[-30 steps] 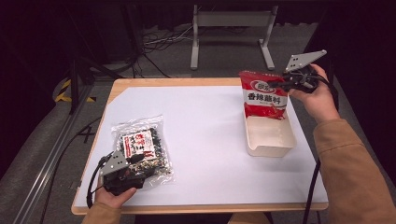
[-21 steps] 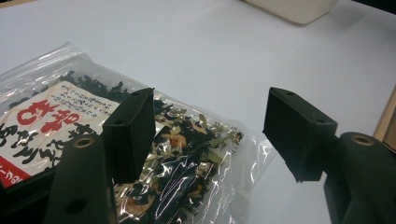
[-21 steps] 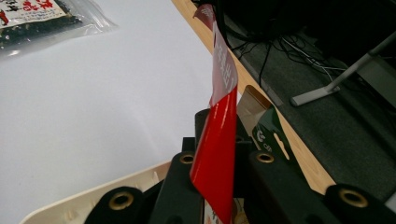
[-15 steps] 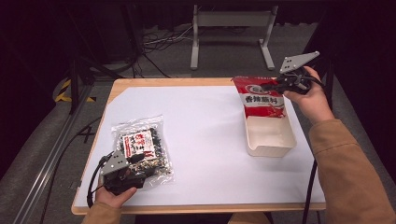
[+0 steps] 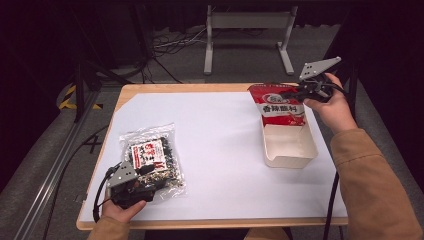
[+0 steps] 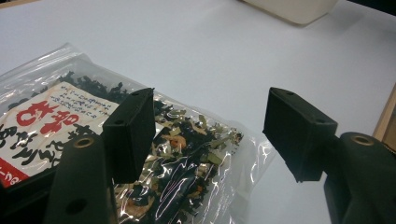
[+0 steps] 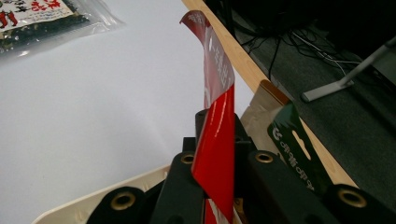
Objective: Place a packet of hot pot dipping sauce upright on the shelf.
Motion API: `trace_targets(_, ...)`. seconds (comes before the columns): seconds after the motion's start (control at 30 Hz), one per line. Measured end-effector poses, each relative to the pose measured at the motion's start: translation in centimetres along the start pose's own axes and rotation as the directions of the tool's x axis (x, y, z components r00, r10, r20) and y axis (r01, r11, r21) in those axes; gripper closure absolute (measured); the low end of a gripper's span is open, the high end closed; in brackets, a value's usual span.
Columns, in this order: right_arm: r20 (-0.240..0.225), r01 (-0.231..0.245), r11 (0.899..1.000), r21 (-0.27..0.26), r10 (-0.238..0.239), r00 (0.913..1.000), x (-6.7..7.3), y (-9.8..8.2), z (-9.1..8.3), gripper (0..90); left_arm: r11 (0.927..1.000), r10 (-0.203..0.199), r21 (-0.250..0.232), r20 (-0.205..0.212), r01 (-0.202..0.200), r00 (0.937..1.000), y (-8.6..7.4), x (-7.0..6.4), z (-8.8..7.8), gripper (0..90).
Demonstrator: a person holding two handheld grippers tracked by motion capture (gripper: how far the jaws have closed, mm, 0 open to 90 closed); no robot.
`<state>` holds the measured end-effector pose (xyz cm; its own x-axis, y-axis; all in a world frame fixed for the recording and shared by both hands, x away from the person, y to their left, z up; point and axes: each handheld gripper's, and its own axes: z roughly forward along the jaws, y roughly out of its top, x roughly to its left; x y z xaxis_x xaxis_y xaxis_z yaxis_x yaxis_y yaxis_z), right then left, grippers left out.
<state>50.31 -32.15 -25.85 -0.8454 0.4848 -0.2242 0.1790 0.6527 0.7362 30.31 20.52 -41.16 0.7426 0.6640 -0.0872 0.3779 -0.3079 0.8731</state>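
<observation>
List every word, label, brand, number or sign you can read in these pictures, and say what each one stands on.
"香辣蘸料": white characters on the red packet pinched in the right gripper, as far as the high view lets them be read.
Oval logo above them: too small to read.
Large red characters and black small print on the white label of the clear bag by the left gripper: too blurred to read.
White print on the green tag: unreadable.

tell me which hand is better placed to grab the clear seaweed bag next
Left. The left gripper sits open right over the clear bag, while the right gripper is shut on the red packet above the tray.
</observation>
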Motion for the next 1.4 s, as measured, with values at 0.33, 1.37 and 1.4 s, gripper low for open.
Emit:
trace_targets(0.33,0.074,-0.105,0.993,0.048,0.102,0.9921,-1.1,-2.4,-1.0,88.0,1.0000,0.003,0.000,0.001,-0.003,1.0000,0.1,0.0,0.1,34.4)
trace_targets(1.37,0.189,-0.188,0.974,-0.127,0.210,0.9593,0.8,-2.4,-2.4,35.9,0.9997,0.010,-0.020,-0.028,-0.011,0.9996,0.5,0.4,-0.4,32.4)
trace_targets(1.4,0.194,-0.186,0.973,-0.137,0.210,0.9582,1.0,-2.3,-2.6,34.7,0.9997,0.007,-0.022,-0.029,-0.007,0.9995,0.5,0.4,-0.5,32.2)
